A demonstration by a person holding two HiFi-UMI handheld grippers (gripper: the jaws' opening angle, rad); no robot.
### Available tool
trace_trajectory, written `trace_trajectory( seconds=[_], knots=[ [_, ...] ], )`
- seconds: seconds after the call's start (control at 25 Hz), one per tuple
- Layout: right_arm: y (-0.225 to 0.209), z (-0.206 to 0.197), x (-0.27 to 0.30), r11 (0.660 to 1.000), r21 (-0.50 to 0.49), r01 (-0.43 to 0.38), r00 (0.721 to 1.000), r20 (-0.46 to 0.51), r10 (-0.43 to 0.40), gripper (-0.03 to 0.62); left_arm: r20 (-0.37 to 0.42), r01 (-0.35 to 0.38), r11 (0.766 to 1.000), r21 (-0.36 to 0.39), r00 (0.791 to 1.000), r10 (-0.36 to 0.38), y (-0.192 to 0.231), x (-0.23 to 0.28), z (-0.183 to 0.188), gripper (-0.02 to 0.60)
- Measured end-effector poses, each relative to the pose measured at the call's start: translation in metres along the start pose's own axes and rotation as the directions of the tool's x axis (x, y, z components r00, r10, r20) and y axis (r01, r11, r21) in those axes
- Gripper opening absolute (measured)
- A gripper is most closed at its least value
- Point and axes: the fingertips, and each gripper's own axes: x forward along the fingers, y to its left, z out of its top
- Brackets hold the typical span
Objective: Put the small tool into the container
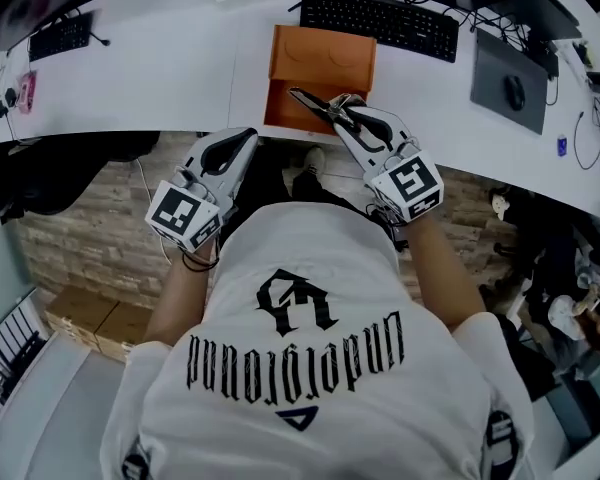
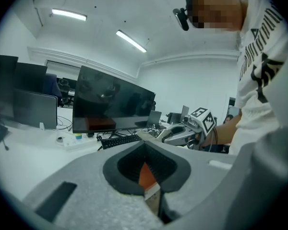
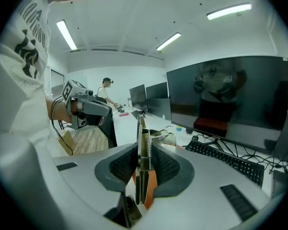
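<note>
An open orange container [image 1: 320, 63] stands on the white desk [image 1: 160, 68] straight ahead of me. My right gripper [image 1: 348, 108] hovers over its near edge, shut on a small metal tool [image 1: 310, 100] that points left over the box. In the right gripper view the tool [image 3: 143, 138], thin metal with a spring, stands upright between the pads of the right gripper [image 3: 143, 169]. My left gripper [image 1: 245, 138] hangs at the desk's front edge, left of the container, shut and holding nothing. Orange shows beyond the left gripper [image 2: 146, 169] in its own view.
A black keyboard [image 1: 380, 20] lies behind the container. A grey mouse pad with a mouse [image 1: 508, 93] is at the right, and a second keyboard [image 1: 60, 36] at the far left. A large dark monitor [image 2: 113, 104] stands at the back. Cardboard boxes [image 1: 90, 318] sit on the floor.
</note>
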Motion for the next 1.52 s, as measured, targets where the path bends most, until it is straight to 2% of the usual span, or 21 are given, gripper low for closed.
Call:
trace_trajectory(
  seconds=[0.24, 0.68, 0.92, 1.2, 1.52],
  knots=[
    [-0.002, -0.029, 0.027, 0.999, 0.029, -0.042, 0.994, -0.100, 0.045, 0.089, -0.035, 0.034, 0.999, -0.011, 0.999, -0.034, 0.024, 0.019, -0.022, 0.014],
    [-0.018, -0.083, 0.072, 0.997, 0.069, -0.037, 0.972, -0.230, 0.052, 0.089, -0.127, 0.082, 0.994, -0.067, 0.988, -0.090, 0.060, 0.049, -0.068, 0.014],
    [-0.019, -0.113, 0.096, 0.995, 0.078, -0.070, 0.949, -0.303, 0.090, 0.089, -0.173, 0.087, 0.991, -0.107, 0.979, -0.104, 0.074, 0.059, -0.097, 0.015],
    [-0.023, -0.144, 0.114, 0.991, 0.096, -0.088, 0.916, -0.383, 0.118, 0.089, -0.192, 0.105, 0.986, -0.127, 0.973, -0.128, 0.080, 0.077, -0.110, 0.014],
    [-0.022, -0.162, 0.130, 0.989, 0.105, -0.108, 0.888, -0.437, 0.143, 0.089, -0.204, 0.117, 0.984, -0.136, 0.968, -0.144, 0.087, 0.087, -0.116, 0.014]
  ],
)
